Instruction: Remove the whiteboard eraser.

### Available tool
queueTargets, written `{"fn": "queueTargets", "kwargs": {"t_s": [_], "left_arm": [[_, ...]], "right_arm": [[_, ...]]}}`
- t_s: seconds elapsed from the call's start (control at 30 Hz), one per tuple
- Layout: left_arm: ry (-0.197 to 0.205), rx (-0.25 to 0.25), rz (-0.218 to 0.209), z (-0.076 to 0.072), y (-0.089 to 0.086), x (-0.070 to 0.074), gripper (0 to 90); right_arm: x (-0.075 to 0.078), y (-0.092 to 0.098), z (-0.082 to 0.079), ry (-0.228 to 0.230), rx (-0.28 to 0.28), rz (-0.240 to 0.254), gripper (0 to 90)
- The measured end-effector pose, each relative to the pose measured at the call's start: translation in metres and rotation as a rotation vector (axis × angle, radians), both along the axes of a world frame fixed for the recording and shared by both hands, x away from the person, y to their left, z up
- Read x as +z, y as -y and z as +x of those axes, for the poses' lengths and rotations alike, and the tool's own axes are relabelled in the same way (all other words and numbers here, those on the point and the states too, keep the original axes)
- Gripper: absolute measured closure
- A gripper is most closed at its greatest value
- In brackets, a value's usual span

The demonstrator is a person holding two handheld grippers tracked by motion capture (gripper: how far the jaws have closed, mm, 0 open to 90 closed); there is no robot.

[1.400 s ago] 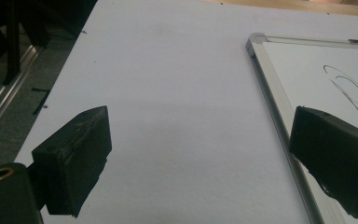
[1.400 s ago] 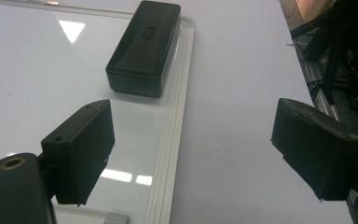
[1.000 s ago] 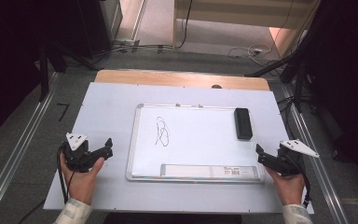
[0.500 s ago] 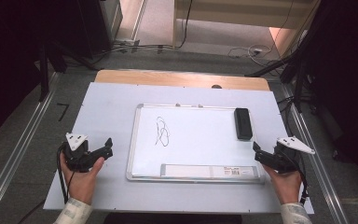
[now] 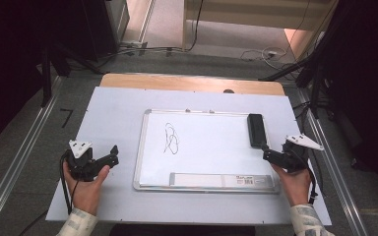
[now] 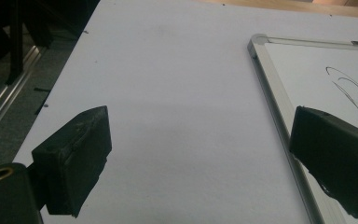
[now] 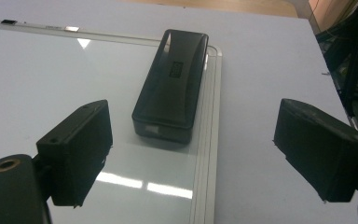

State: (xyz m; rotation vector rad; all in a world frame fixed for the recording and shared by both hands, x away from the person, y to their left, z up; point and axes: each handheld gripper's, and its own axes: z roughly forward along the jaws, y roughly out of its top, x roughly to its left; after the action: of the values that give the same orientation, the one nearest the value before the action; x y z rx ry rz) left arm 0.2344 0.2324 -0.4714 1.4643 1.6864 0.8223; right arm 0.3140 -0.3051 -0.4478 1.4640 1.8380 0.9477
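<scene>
A whiteboard [image 5: 206,147] with a silver frame lies flat on the white table top, and a black scribble [image 5: 171,139] marks its left half. A black eraser [image 5: 256,130] rests on the board's right edge, also seen in the right gripper view as the eraser [image 7: 172,84]. My right gripper [image 5: 267,154] [image 7: 191,154] is open, just short of the eraser's near end, jaws wide apart and empty. My left gripper [image 5: 112,153] [image 6: 200,158] is open and empty over the bare table left of the whiteboard frame [image 6: 272,84].
A paper label strip [image 5: 219,180] runs along the board's near edge. The table top [image 5: 113,113] ends in a wooden strip [image 5: 192,82] at the far side. Metal rails [image 5: 24,147] flank the table, and cables [image 5: 256,51] lie on the floor beyond.
My right gripper has moved left and slightly forward, toward the eraser. The left gripper has stayed in place.
</scene>
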Motion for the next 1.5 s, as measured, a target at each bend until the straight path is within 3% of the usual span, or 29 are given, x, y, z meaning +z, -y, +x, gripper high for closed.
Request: {"fn": "queueTargets", "kwargs": {"t_s": [0.57,0.73,1.13,1.23,1.27,1.5], "left_arm": [[-0.007,0.005,-0.009,0.000,-0.002,-0.001,6.4],[-0.007,0.007,-0.008,0.001,-0.002,-0.002,6.4],[-0.011,0.014,-0.010,0.002,-0.003,-0.003,6.4],[-0.011,0.013,-0.012,0.002,-0.003,-0.003,6.4],[-0.012,0.012,-0.012,0.002,-0.004,-0.003,6.4],[-0.018,0.009,-0.009,0.002,-0.004,-0.004,6.3]], "right_arm": [[-0.003,-0.021,0.046,-0.012,-0.011,-0.003,9.8],[-0.006,-0.025,0.067,-0.018,-0.019,0.004,11.1],[-0.020,-0.034,0.105,-0.081,-0.053,-0.010,12.7],[-0.023,-0.034,0.110,-0.092,-0.054,0.001,14.4],[-0.026,-0.035,0.112,-0.108,-0.062,-0.027,15.5],[-0.032,-0.039,0.117,-0.147,-0.052,-0.027,22.0]]}}
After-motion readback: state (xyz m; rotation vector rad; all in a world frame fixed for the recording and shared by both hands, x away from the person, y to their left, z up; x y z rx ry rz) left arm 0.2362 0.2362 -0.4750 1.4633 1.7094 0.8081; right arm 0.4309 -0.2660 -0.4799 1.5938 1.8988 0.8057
